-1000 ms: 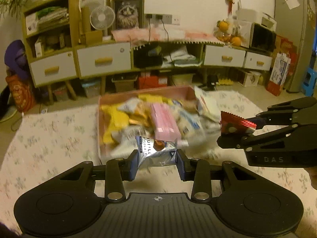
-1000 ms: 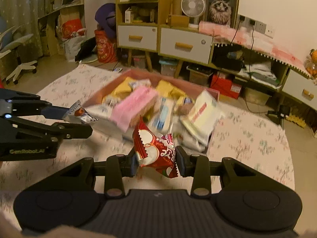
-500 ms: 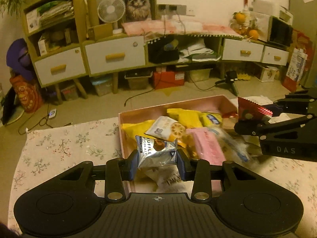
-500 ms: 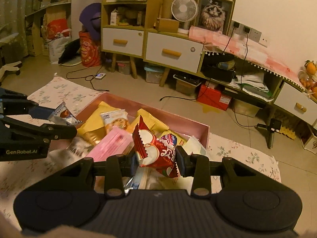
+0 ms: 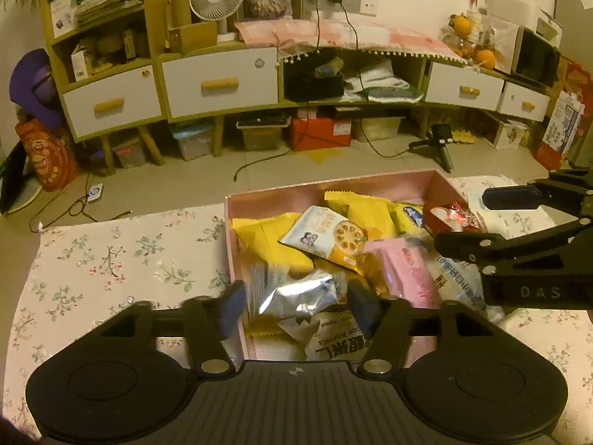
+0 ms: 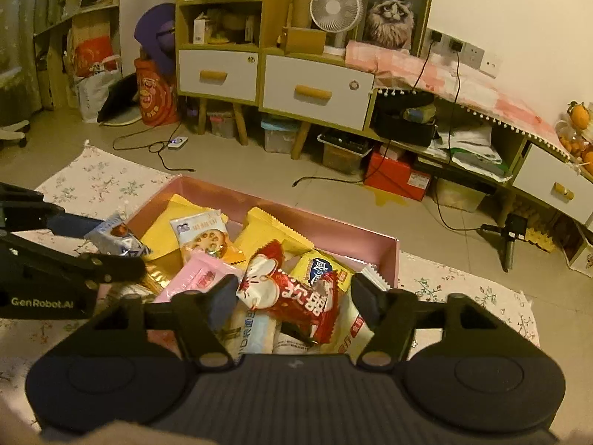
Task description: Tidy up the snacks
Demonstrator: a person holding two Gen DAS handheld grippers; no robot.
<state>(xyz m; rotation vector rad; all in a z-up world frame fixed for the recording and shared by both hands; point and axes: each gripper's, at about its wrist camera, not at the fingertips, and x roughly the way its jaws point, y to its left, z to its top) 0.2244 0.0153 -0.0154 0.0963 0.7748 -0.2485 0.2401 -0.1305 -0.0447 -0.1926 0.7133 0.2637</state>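
The left gripper (image 5: 294, 306) jaws are opening around a silver packet (image 5: 296, 294); the right gripper (image 6: 294, 296) jaws are opening around a red packet (image 6: 292, 296). Both are held over a crowded pink box (image 5: 370, 181) on a floral cloth (image 5: 111, 256), with drawers (image 6: 315, 91) behind.

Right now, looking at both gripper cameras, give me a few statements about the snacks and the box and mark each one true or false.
1. The pink box holds several snack packets. True.
2. The packet between the left gripper's fingers is red. False: it is a silver foil packet; the jaws are opening around it.
3. A red packet sits between the right gripper's opening jaws, above the box. True.
4. The box stands on bare floor. False: it rests on a floral cloth.
5. The box contains only yellow packets. False: a pink packet and a white lotus-root packet also lie inside.
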